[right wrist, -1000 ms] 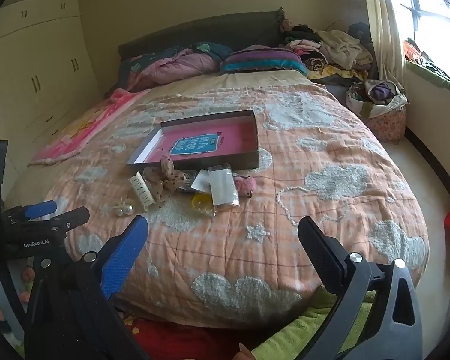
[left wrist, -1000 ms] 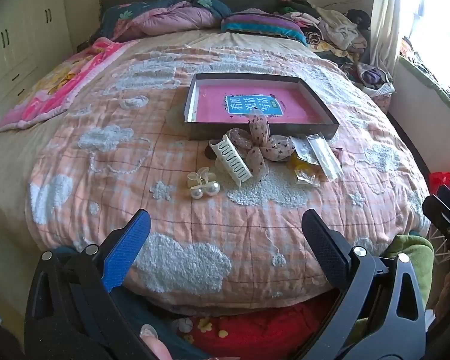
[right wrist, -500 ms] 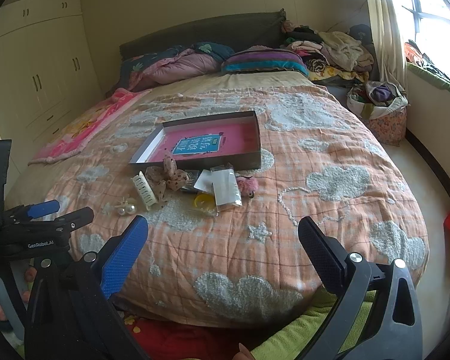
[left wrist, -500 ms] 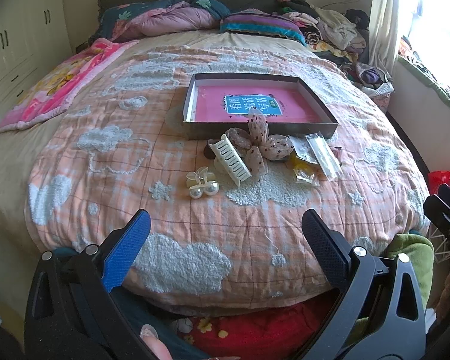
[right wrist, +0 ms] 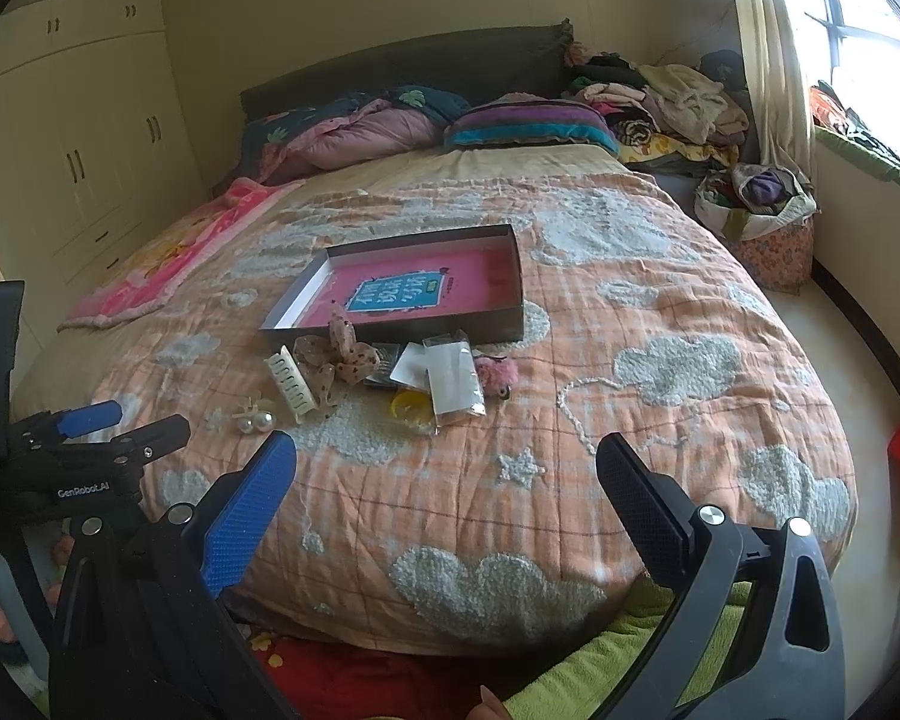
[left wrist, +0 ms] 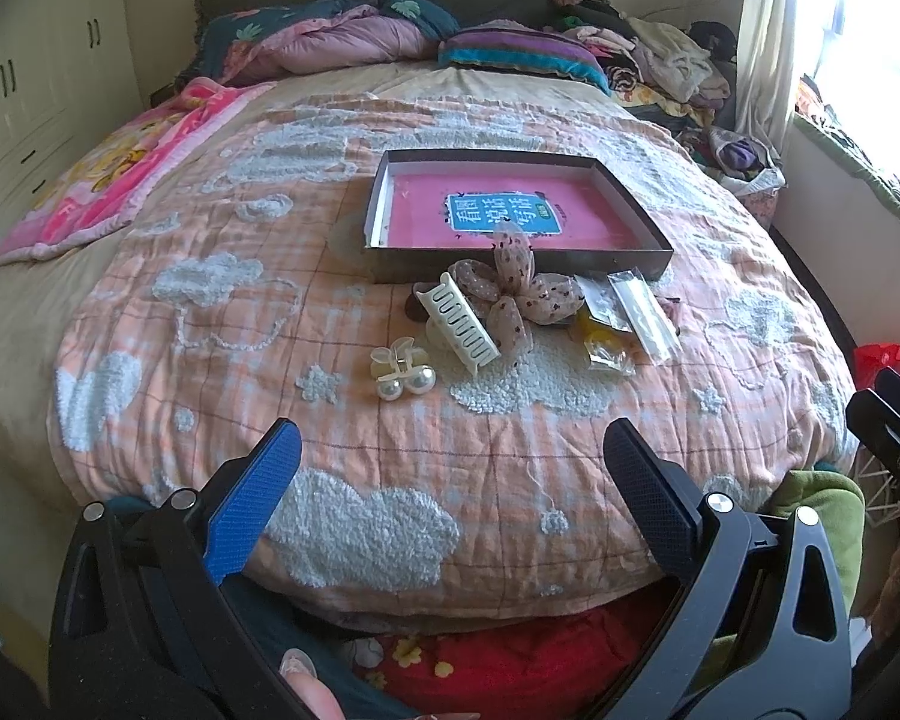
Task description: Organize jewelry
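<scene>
A shallow dark box with a pink bottom lies on the bed's orange quilt. In front of it sits a loose pile: a white claw clip, a pearl clip, a dotted fabric bow, clear packets, a yellow piece and a pink fluffy piece. My left gripper hangs open over the bed's near edge, short of the pile. My right gripper is open too, nothing between its fingers.
Pillows and a folded duvet lie at the headboard. A pink blanket covers the left side. Clothes and a basket stand at the right, by the window. Wardrobes line the left wall.
Both grippers have crept slightly forward toward the bed, so the pile looks a little nearer. Nothing on the quilt has moved.
</scene>
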Available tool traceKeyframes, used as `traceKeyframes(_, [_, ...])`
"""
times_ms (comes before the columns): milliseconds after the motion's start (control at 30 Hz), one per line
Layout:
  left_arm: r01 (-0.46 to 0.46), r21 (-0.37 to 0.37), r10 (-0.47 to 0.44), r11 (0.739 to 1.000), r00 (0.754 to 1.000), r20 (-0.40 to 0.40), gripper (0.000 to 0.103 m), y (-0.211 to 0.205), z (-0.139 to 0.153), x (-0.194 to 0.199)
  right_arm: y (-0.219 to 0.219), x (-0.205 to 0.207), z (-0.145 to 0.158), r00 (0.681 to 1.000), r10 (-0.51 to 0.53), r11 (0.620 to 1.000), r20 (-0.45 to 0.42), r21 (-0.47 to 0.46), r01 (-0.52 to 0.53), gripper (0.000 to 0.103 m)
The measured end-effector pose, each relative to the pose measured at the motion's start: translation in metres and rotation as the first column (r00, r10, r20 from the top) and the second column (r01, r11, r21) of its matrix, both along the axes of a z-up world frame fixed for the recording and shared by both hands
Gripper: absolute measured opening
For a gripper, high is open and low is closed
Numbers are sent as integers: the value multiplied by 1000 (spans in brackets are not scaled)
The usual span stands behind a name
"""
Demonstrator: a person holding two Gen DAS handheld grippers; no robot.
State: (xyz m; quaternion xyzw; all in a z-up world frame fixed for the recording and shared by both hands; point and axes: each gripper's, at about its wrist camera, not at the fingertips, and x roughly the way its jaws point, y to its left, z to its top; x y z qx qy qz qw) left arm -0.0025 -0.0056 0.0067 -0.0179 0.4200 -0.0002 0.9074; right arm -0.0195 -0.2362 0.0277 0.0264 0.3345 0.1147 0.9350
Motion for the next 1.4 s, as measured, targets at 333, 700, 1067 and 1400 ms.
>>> traceKeyframes(333, [2, -4, -2, 1000, 1000, 0, 95, 4, 0, 2, 3, -1, 4, 1000, 8, 1000, 3, -1, -8, 99])
traceKeyframes(700, [0, -5, 0, 1000, 1000, 3, 95, 4, 0, 2, 4, 2, 3, 1000, 24, 1000, 0, 1, -24, 99])
traceKeyframes(1067, [-15, -6, 15, 1000, 1000, -7, 95, 15, -5, 9, 10, 6, 1, 999, 49, 999, -5, -5, -49, 99])
traceKeyframes(1400, [-133, -15, 133, 991, 991, -24, 95, 62, -14, 24, 16, 27, 5, 997, 78, 997, -1, -7, -78, 99])
